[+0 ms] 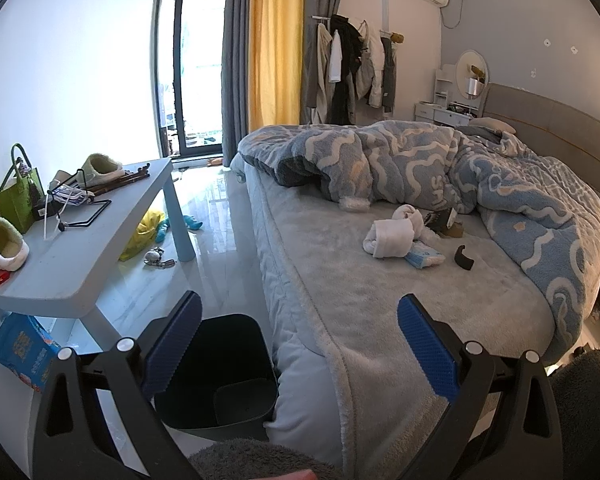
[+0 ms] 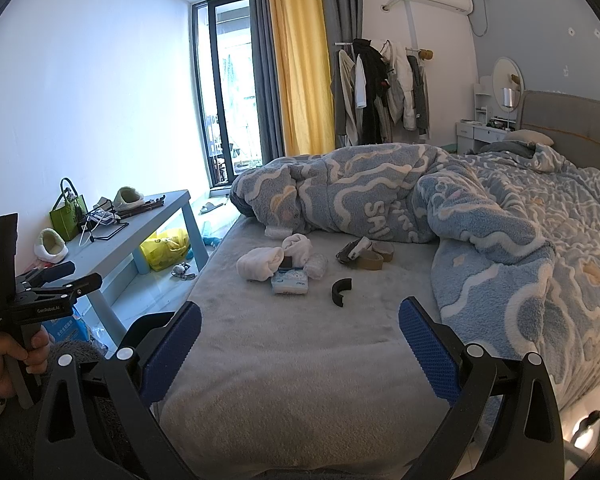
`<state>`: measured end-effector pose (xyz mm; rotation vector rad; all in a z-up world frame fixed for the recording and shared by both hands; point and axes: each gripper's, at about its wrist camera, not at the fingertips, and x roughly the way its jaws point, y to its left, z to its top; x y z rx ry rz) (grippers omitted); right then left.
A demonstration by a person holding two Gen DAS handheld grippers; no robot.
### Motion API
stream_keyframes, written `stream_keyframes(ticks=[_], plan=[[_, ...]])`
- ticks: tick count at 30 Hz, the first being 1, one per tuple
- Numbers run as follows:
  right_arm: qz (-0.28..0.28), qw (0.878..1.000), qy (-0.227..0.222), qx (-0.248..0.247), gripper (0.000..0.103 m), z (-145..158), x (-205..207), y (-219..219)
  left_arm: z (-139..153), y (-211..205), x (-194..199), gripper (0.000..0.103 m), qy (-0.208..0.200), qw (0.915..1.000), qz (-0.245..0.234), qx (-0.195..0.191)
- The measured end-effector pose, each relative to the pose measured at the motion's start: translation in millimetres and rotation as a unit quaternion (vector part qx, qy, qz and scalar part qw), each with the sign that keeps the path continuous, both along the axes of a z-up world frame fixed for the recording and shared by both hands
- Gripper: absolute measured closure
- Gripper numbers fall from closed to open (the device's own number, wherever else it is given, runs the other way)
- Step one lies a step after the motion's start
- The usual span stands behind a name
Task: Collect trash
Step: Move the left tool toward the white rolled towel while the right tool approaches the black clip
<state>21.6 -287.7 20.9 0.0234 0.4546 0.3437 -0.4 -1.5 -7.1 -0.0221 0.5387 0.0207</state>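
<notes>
Left gripper (image 1: 300, 344): spread wide, blue pads apart, nothing between them, held over the near corner of the bed (image 1: 340, 304) and just above the black trash bin (image 1: 220, 372). Bin on the floor, tucked against the bed's corner, beside the leg of the pale blue table (image 1: 80, 264); inside, dark — contents not distinguishable.

Right gripper (image 2: 300, 344): likewise released, pads well apart and empty, hovering over the bare grey bedsheet at the foot end. Seen in the right wrist view, the left gripper gripped by a hand (image 2: 8, 356) at the lower left.

Litter gathered mid-bed, near the rumpled blue-and-white duvet (image 2: 480, 216): a rolled white cloth (image 2: 260, 264), touching a blue-and-white tissue pack (image 2: 290, 282); a curved black piece (image 2: 340, 290) lying alone just right of the pack; two brown tape rolls (image 2: 374, 258) farther back, close to the duvet's edge. All well ahead of both grippers, none touched.

Under the table, a yellow plastic bag (image 2: 166, 250) on the floor; on the tabletop, a green handbag (image 1: 18, 196) and fuzzy slippers (image 1: 2, 246).
</notes>
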Motion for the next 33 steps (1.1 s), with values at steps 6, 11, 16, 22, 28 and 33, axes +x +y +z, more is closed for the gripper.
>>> stream_keyframes(ticks=[6, 11, 16, 22, 28, 33], plan=[[0.001, 1.0, 0.013, 0.003, 0.003, -1, 4, -3, 1, 6, 0, 0.004, 0.006, 0.9999, 0.008, -0.012], [-0.008, 0.999, 0.033, 0.003, 0.003, -6, 10, -6, 9, 10, -3, 0.004, -0.002, 0.9993, -0.016, -0.034], [-0.009, 0.999, 0.035, 0.005, 0.003, -2, 15, -8, 15, 6, -1, 0.005, 0.003, 0.9987, -0.04, -0.032], [0.0, 0.999, 0.049, 0.017, 0.003, -5, 30, -5, 22, 3, 10, 0.016, 0.011, 0.9976, -0.055, -0.041], [0.017, 0.998, 0.065, -0.001, 0.005, -14, 54, 10, 28, -2, 28, 0.019, 0.013, 0.9968, -0.067, -0.043], [0.021, 0.996, 0.083, -0.015, 0.023, -29, 80, 18, 23, -9, 50, 0.03, 0.034, 0.9953, -0.083, -0.037]])
